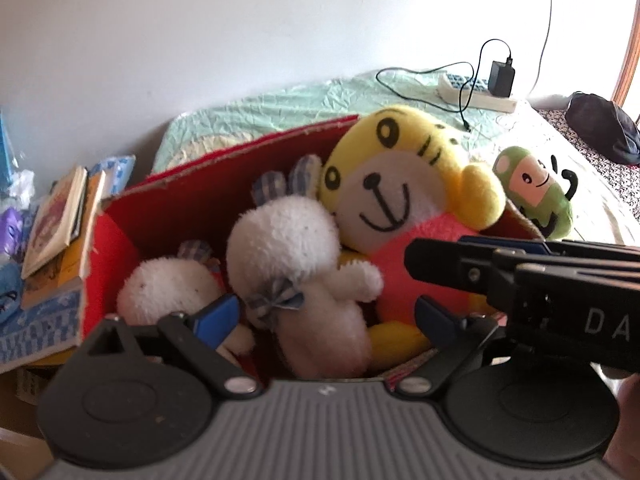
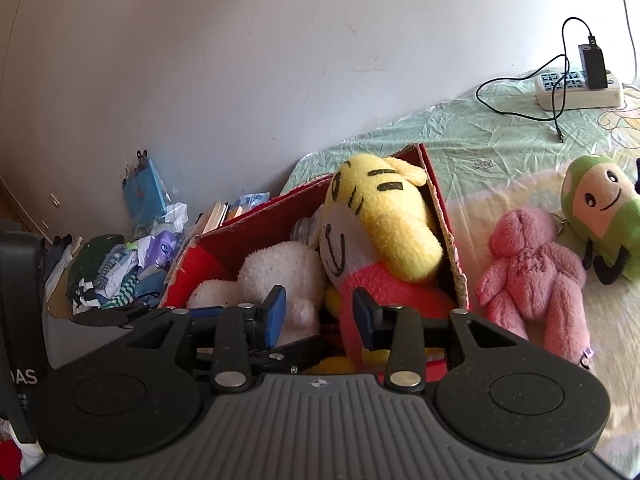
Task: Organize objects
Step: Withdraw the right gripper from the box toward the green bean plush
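Note:
A red cardboard box sits on the bed and holds a yellow tiger plush, a white bunny plush and a second white plush. My left gripper is open over the box's near edge, with the bunny's lower body lying between its blue pads without being squeezed. My right gripper is open just above the tiger's pink body and the bunny's paw, and its black body crosses the left wrist view from the right. A pink plush and a green plush lie on the bed right of the box.
A power strip with a black adapter and cable rests on the green sheet by the wall. Books are stacked left of the box, beside a pile of clothes. A dark bag lies far right.

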Action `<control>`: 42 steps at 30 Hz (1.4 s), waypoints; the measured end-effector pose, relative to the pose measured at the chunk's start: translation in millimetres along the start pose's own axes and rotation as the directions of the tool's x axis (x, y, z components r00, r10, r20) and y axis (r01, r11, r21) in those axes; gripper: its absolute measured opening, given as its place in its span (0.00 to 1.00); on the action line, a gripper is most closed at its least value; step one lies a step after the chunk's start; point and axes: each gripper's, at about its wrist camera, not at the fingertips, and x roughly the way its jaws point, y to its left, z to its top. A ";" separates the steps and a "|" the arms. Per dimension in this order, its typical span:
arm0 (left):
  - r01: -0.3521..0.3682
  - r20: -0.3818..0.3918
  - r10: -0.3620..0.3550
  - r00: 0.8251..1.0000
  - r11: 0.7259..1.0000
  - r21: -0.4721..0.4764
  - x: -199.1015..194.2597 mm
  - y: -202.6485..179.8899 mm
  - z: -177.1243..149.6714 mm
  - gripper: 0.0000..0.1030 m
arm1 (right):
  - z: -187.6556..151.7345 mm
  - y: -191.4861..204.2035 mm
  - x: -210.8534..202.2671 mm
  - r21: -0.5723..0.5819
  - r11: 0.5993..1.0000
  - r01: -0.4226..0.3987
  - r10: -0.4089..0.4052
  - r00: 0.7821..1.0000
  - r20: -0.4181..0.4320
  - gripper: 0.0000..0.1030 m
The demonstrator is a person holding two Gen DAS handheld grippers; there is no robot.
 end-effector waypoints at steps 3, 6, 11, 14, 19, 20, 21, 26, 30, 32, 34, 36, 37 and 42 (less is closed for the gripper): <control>0.004 0.023 -0.004 1.000 1.000 -0.001 -11.9 -2.0 -2.1 0.93 | -5.3 -0.1 -9.4 0.024 1.000 -0.006 0.006 1.000 0.016 0.46; -0.020 0.040 0.020 0.999 1.000 0.003 -20.0 -6.7 -4.9 0.95 | -10.4 0.2 -18.9 0.034 0.999 -0.009 0.008 0.999 0.032 0.47; -0.018 0.018 0.018 1.000 1.000 -0.004 -26.1 -14.3 -6.8 0.98 | -17.6 -1.1 -37.1 0.049 0.999 0.014 -0.017 0.997 0.072 0.47; -0.036 -0.004 0.036 0.999 0.999 -0.008 -25.9 -19.7 -8.8 0.98 | -21.3 -7.7 -44.1 0.083 0.996 0.022 -0.029 0.996 0.081 0.47; -0.068 -0.040 0.068 0.997 0.998 0.010 -21.6 -29.8 -8.5 0.98 | -26.0 -19.5 -52.1 0.125 0.992 0.035 -0.046 0.995 0.089 0.47; -0.067 -0.050 0.067 0.996 0.998 0.012 -19.9 -31.9 -8.1 0.98 | -27.3 -21.6 -53.5 0.129 0.991 0.040 -0.051 0.995 0.087 0.47; -0.062 -0.060 0.062 0.996 0.998 0.010 -18.3 -33.8 -8.0 0.98 | -28.7 -24.1 -54.5 0.135 0.990 0.045 -0.057 0.995 0.085 0.47; -0.068 -0.105 0.069 0.992 0.998 0.007 -9.5 -43.0 -7.1 0.98 | -31.5 -39.7 -58.4 0.177 0.983 0.051 -0.065 0.995 0.072 0.47; -0.089 -0.135 0.085 0.987 0.996 -0.020 -5.4 -47.1 -6.8 0.98 | -27.6 -51.8 -54.5 0.182 0.982 0.038 -0.046 0.998 0.040 0.47; -0.124 -0.135 0.118 0.984 0.992 -0.031 -5.4 -50.8 -7.0 0.98 | -24.7 -56.3 -51.1 0.167 0.986 0.024 -0.026 1.000 0.014 0.47; -0.163 -0.132 0.157 0.979 0.986 -0.037 -7.4 -55.9 -6.8 0.98 | -21.5 -60.7 -47.7 0.155 0.988 0.005 -0.003 1.000 -0.016 0.47; -0.200 -0.130 0.193 0.973 0.979 -0.046 -9.3 -61.1 -6.8 0.98 | -19.2 -65.6 -46.0 0.143 0.990 -0.018 0.023 0.999 -0.038 0.47; -0.220 -0.130 0.211 0.969 0.974 -0.052 -9.7 -63.4 -6.1 0.98 | -17.8 -68.3 -44.8 0.137 0.990 -0.026 0.033 0.998 -0.053 0.47; -0.268 -0.153 0.251 0.956 0.958 -0.103 -11.8 -77.6 -1.8 0.98 | -10.9 -84.3 -46.8 0.114 0.992 -0.059 0.071 0.992 -0.106 0.47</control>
